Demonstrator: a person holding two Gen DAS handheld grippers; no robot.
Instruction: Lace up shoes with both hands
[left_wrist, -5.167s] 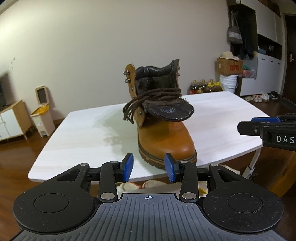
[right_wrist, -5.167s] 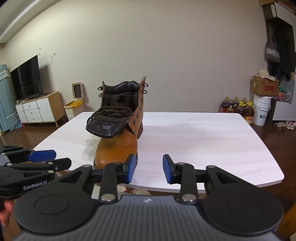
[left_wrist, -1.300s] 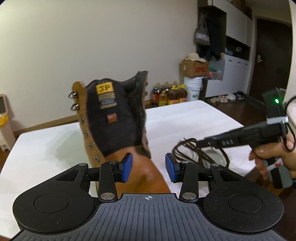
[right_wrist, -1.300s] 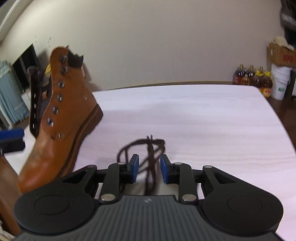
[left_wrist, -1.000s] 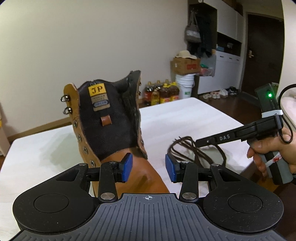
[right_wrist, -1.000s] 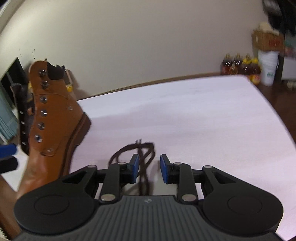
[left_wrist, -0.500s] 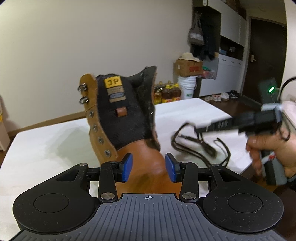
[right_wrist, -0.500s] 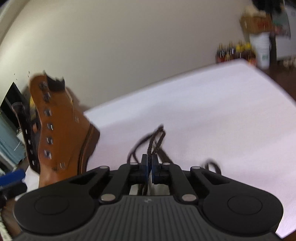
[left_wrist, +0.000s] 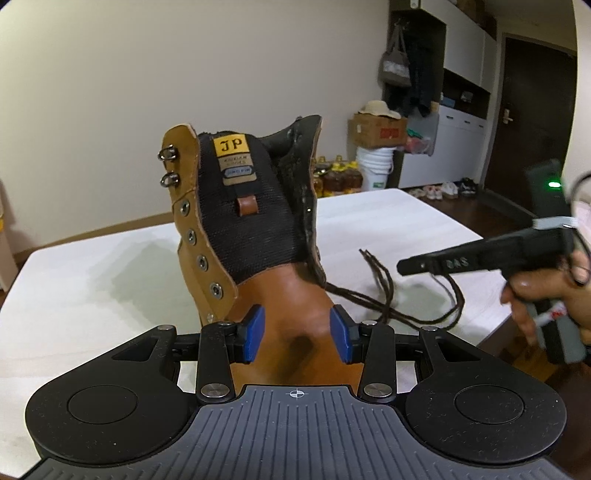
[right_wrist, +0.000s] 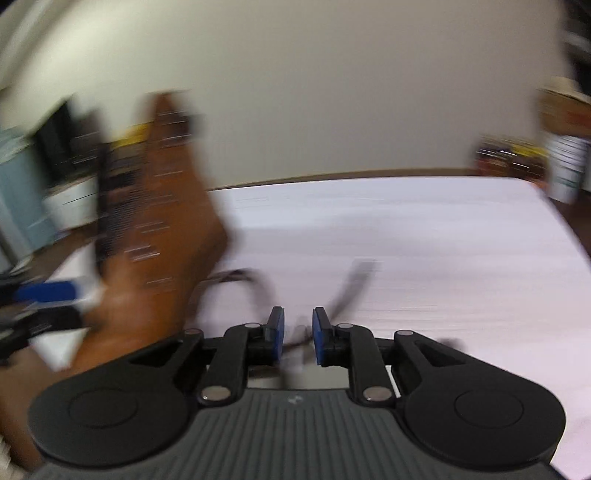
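Observation:
A tan leather boot (left_wrist: 280, 295) with a black tongue is tipped up on the white table (left_wrist: 74, 280), its eyelets bare. My left gripper (left_wrist: 297, 334) is shut on its toe, one blue pad on each side. A dark brown lace (left_wrist: 384, 295) lies in loose loops on the table right of the boot. My right gripper (left_wrist: 400, 266), held by a person's hand (left_wrist: 546, 291), hovers just over those loops. In the blurred right wrist view the right gripper (right_wrist: 297, 328) has its jaws opening, the pads apart, with the lace (right_wrist: 343, 291) a dark smear beyond them and not pinched.
The table's right edge (left_wrist: 491, 325) runs just beyond the lace. Behind the table stand a white bucket (left_wrist: 373, 166), several bottles (left_wrist: 336, 177) and a cardboard box (left_wrist: 376, 129). A dark door (left_wrist: 535, 110) is at far right.
Half a second ago the right gripper was shut on the lace and held it off the table; now its pads stand apart and the lace lies on the table. The boot stays in the left gripper.

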